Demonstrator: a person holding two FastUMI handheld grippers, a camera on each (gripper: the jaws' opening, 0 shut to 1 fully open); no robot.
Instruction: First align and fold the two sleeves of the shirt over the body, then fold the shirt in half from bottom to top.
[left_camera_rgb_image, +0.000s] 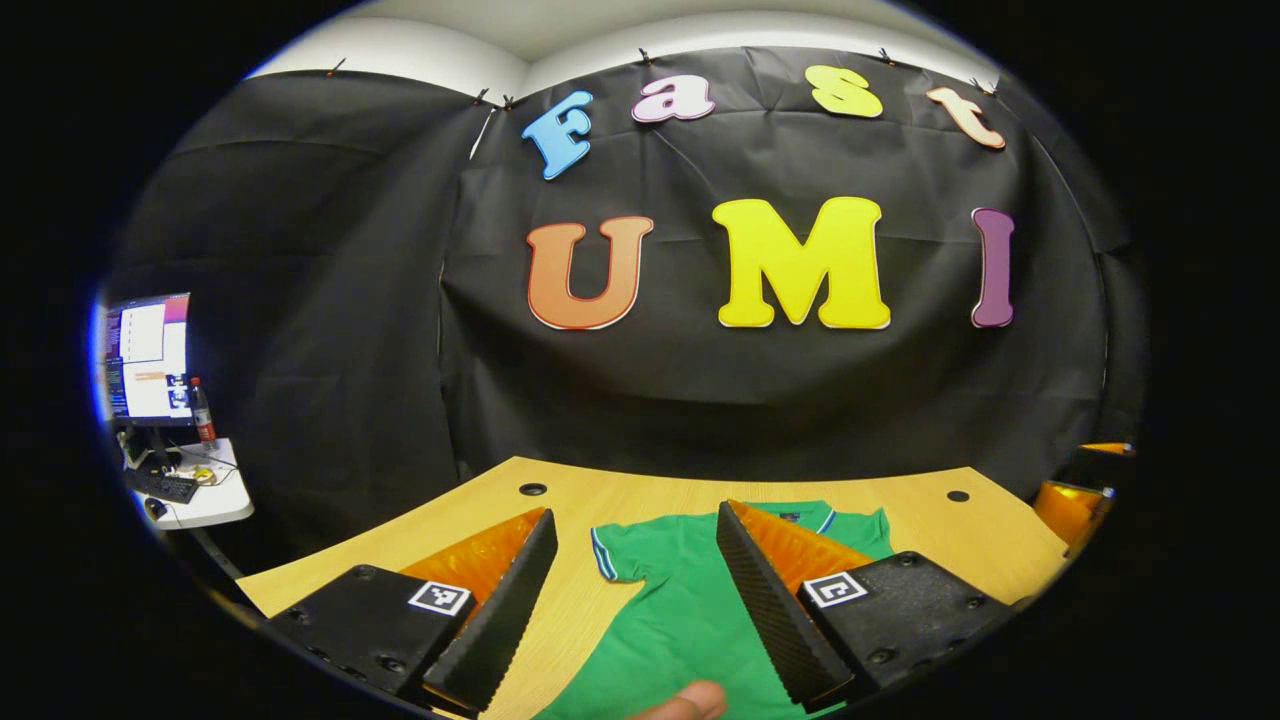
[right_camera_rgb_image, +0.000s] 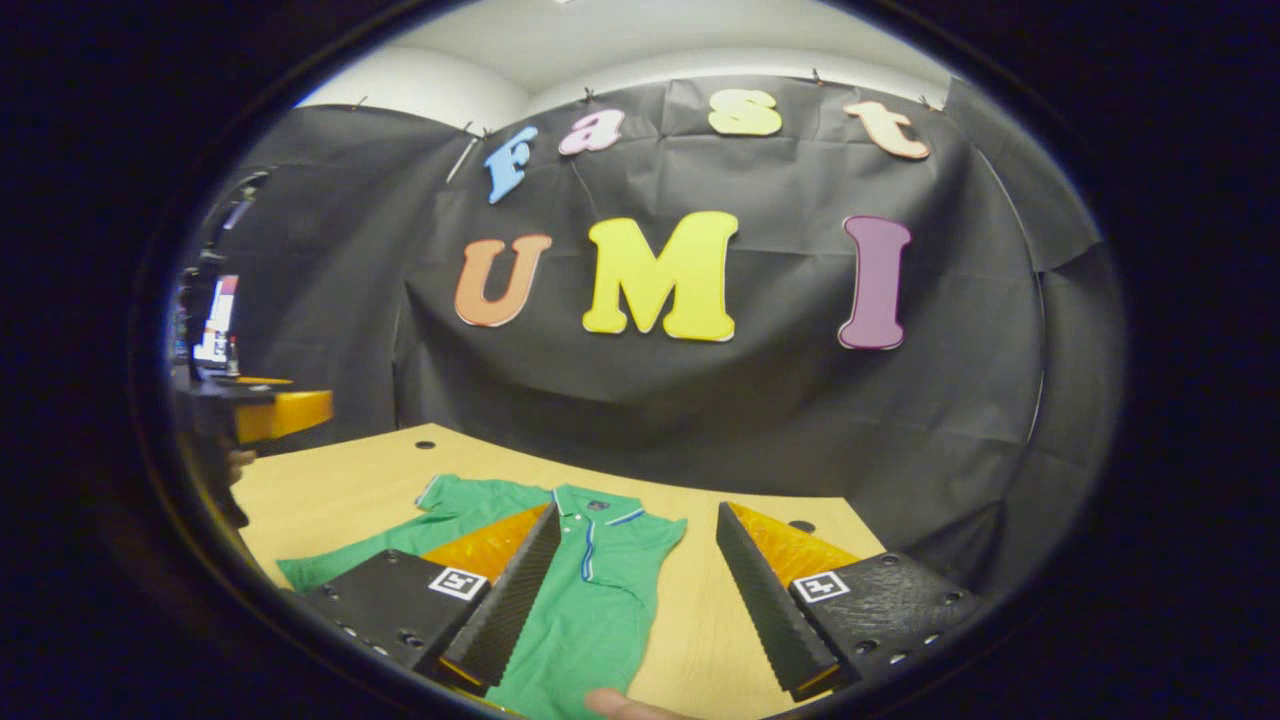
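Note:
A green polo shirt (left_camera_rgb_image: 680, 610) lies flat on the wooden table (left_camera_rgb_image: 480, 510), collar at the far end. Its short sleeve (left_camera_rgb_image: 612, 555) with a striped cuff sticks out to the left. My left gripper (left_camera_rgb_image: 635, 515) hovers above the shirt's left part, open, with nothing between its fingers. In the right gripper view the shirt (right_camera_rgb_image: 590, 610) shows its collar (right_camera_rgb_image: 592, 505) and button placket. My right gripper (right_camera_rgb_image: 638, 510) is open above the shirt's right shoulder, with one finger over the cloth and the other over bare table (right_camera_rgb_image: 700, 610).
The right gripper (left_camera_rgb_image: 1080, 500) shows at the right edge of the left gripper view; the left gripper (right_camera_rgb_image: 270, 410) shows at the left of the right gripper view. A monitor (left_camera_rgb_image: 150, 355) and bottle (left_camera_rgb_image: 203, 410) stand on a small white table (left_camera_rgb_image: 210, 500). A fingertip (left_camera_rgb_image: 690, 703) shows at the bottom edge.

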